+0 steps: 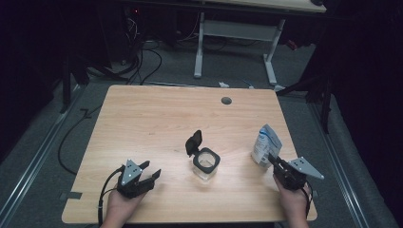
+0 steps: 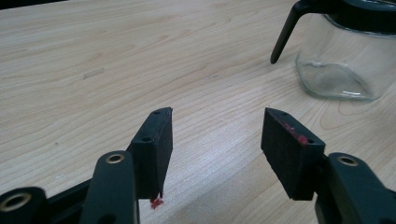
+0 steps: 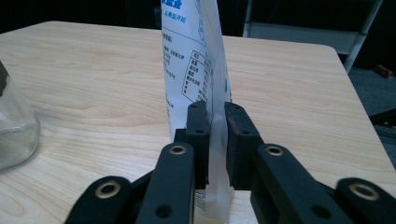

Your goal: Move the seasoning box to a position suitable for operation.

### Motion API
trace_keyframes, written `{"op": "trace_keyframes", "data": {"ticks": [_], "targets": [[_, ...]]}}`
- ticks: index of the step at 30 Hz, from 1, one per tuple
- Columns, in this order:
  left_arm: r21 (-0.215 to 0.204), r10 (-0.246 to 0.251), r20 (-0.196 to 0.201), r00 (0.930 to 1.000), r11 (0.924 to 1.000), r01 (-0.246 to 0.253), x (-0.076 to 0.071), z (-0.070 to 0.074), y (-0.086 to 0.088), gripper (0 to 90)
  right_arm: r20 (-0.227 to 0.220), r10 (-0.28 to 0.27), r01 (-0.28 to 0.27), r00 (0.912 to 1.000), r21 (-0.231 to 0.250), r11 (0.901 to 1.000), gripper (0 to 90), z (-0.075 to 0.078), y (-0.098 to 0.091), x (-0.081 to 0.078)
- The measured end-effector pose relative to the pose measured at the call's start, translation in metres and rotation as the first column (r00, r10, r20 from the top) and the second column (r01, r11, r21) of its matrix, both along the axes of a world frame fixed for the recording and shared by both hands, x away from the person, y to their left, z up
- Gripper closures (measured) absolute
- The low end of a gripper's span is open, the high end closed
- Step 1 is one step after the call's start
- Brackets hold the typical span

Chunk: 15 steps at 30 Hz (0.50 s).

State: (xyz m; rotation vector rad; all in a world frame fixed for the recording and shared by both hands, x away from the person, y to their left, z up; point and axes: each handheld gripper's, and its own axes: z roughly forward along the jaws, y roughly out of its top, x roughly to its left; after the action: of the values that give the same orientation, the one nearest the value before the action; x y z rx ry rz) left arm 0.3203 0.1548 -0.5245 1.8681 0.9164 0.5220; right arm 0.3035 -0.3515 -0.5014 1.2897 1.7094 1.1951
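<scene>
Right gripper (image 3: 215, 140) has its two black jaws pressed together on the lower edge of a white pouch (image 3: 194, 65) with blue print, pinching the thin sealed side seam so that the pouch stands upright on the table (image 3: 84, 79). Held by that edge, the pouch keeps its top end up, which I judge suits carrying it across and tipping it into something. From the high view the pouch (image 1: 265, 145) stands near the right edge of the table, just ahead of the right gripper (image 1: 275, 164).

Next outward is a clear glass jar (image 1: 206, 164) at the middle of the table, well apart from the pouch. Its black hinged lid (image 1: 193, 141) is flipped up and back, leaving the mouth open; that looks like readiness to take the pouch's contents. In the left gripper view the jar (image 2: 343, 70) appears empty.

Left gripper (image 1: 149, 175) sits low over the near left part of the table, its jaws spread wide with nothing between them; the left gripper view shows bare wood in the gap. It points toward the jar, probably so it can steady it.

Counted: one pouch, one jar with one lid, two grippers, one table. A small round grey grommet (image 1: 226, 100) sits near the far edge.
</scene>
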Motion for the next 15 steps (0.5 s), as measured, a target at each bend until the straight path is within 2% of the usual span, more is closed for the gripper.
{"op": "trace_keyframes", "data": {"ticks": [10,13,15], "targets": [[-0.003,-0.018,-0.004,0.9998,0.9998,0.018,-0.001,0.0008,-0.0004,42.3,-0.006,0.012,-0.012,0.9999,-0.002,0.9999,86.6,0.0002,-0.0007,0.0007],[0.003,-0.025,-0.003,0.9997,0.9997,0.025,-0.0013,0.0006,-0.0016,41.6,-0.014,0.017,-0.017,0.9998,-0.01,0.9998,86.9,0.0015,0.0005,0.0011],[0.001,-0.029,-0.003,0.9996,0.9996,0.029,-0.0012,0.0003,-0.0023,41.6,-0.022,0.019,-0.019,0.9996,-0.035,0.9992,87.2,0.0038,0.0028,0.0016]]}}
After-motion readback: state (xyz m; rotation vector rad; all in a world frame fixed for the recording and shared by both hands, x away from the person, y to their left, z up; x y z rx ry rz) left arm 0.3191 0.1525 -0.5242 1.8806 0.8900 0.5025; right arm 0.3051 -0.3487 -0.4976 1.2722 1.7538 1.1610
